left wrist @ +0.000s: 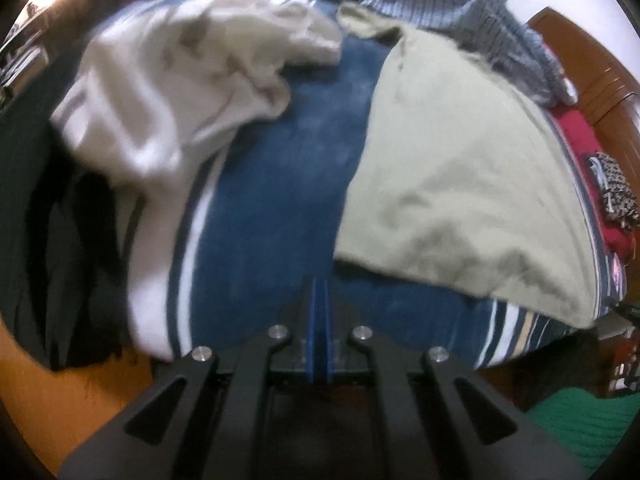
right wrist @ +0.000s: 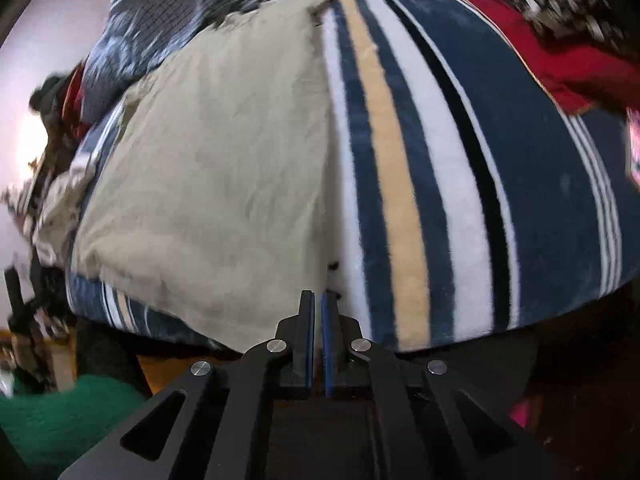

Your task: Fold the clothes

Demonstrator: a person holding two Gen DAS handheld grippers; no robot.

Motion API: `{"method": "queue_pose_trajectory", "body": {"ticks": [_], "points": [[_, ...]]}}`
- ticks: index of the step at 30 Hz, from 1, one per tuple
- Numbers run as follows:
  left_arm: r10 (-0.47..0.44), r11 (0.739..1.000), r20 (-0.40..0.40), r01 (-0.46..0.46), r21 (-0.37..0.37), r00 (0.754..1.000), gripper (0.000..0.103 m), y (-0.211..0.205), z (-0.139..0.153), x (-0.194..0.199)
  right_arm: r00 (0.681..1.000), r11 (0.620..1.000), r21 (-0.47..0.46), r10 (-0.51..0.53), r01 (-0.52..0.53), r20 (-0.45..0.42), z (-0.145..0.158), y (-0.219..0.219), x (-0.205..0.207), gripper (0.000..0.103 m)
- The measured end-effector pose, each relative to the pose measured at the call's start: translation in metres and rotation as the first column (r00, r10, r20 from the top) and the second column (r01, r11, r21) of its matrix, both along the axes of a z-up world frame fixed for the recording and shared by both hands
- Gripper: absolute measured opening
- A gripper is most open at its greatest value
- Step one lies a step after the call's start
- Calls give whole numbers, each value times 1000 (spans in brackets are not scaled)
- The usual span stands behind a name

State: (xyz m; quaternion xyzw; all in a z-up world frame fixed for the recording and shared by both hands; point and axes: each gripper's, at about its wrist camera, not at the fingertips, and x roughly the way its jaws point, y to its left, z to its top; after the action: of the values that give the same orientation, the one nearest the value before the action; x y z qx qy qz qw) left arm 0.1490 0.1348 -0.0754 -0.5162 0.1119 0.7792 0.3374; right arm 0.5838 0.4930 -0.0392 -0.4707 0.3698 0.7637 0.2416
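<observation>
Bed: a blue striped blanket [left wrist: 280,168] is spread over the bed, and the clothes are laid out on it.
Khaki garment: a khaki garment [left wrist: 460,184] is seen lying flat on the blanket, its near edge reaching toward the bed's front edge; in the right wrist view it is shown with one straight side running along the blanket's stripes. Whether it is already folded over or merely spread cannot be told.
White garment: a white garment [left wrist: 160,92] is seen rumpled on the blanket, well apart from the khaki one, with bare blue between them.
Far pile: a grey checked cloth [left wrist: 420,4] is heaped at the back of the bed.
Left gripper: the left gripper [left wrist: 319,284] is held low at the bed's front edge, jaws pressed together, nothing caught between them.
Right gripper: the right gripper [right wrist: 318,296] is held just at the khaki garment's near corner, jaws all but closed with a thin slit left, no cloth seen inside.
Step in hand: judged as a pause between grasps; either a fold is about to be taken, or one has just been laid.
Next grasp: the jaws would have to be parted before any edge is pinched.
</observation>
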Motion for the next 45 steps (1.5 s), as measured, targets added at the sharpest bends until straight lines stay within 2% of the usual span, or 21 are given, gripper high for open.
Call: {"method": "queue_pose_trajectory", "body": {"ticks": [1,2,3,4,10,12,14,16,18,20,21,22,23,25,34,36,37,38,40,41,45], "points": [[-26,1000,-22,25,-16,999,18,10,0,-3,1000,1000,2,1,-1,-8,-2,-3,-4,14],[-50,998,-44,49,-26,998,37,19,0,-7,1000,1000,4,2,-2,-16,-5,-5,-7,21],[-74,997,-68,72,-34,995,45,28,-1,-10,1000,1000,10,1,-1,-11,-8,-8,-10,41],[-99,995,-91,95,-43,991,56,36,-1,-14,1000,1000,19,-1,1,2,-12,-11,-13,52],[-288,955,-53,283,-87,956,62,83,-25,-20,998,996,66,-58,57,25,-28,-27,-16,56],[-309,947,-18,306,-100,951,70,95,-37,-21,998,997,46,-63,62,21,-36,-30,-19,62],[-338,936,-41,330,-125,940,76,100,-43,-14,998,997,60,-51,49,37,-43,-36,-28,63],[-344,934,-63,334,-129,937,77,98,-44,-11,1000,998,65,-16,15,8,-44,-44,-35,64],[-344,936,-47,338,-103,938,77,93,-43,-11,1000,997,69,21,-19,-21,-42,-51,-43,64],[-359,932,-18,357,-70,933,82,89,-42,-13,998,996,80,52,-50,-19,-41,-56,-49,47],[-366,929,-3,365,-53,931,82,86,-41,-14,998,996,73,54,-52,-21,-41,-55,-50,31],[-365,930,3,365,-42,931,82,86,-41,-15,999,997,58,48,-46,-26,-42,-53,-50,24],[-361,932,5,361,-35,933,82,86,-41,-15,999,998,44,39,-38,-32,-42,-51,-49,22],[-352,936,10,352,-19,936,82,86,-42,-17,999,1000,20,20,-19,-41,-43,-46,-45,10],[-323,946,44,322,36,945,80,86,-40,-26,998,999,-22,-39,38,-55,-40,-40,-35,8],[-322,947,47,320,36,946,75,87,-39,-27,998,999,-22,-43,42,-46,-42,-38,-38,9],[-321,947,40,320,32,946,60,89,-38,-26,998,999,-25,-43,42,-44,-43,-38,-39,9],[-326,945,34,325,24,945,32,93,-38,-24,998,999,-26,-40,39,-45,-44,-37,-40,9],[-336,942,42,335,23,941,12,98,-39,-22,998,999,-28,-29,28,-50,-43,-38,-42,9],[-338,941,63,336,40,939,6,99,-39,-22,998,999,-29,-20,19,-61,-42,-39,-42,9],[-296,955,71,295,25,953,5,100,-35,-17,996,1000,-11,9,-10,-88,-32,-44,-43,4]]}}
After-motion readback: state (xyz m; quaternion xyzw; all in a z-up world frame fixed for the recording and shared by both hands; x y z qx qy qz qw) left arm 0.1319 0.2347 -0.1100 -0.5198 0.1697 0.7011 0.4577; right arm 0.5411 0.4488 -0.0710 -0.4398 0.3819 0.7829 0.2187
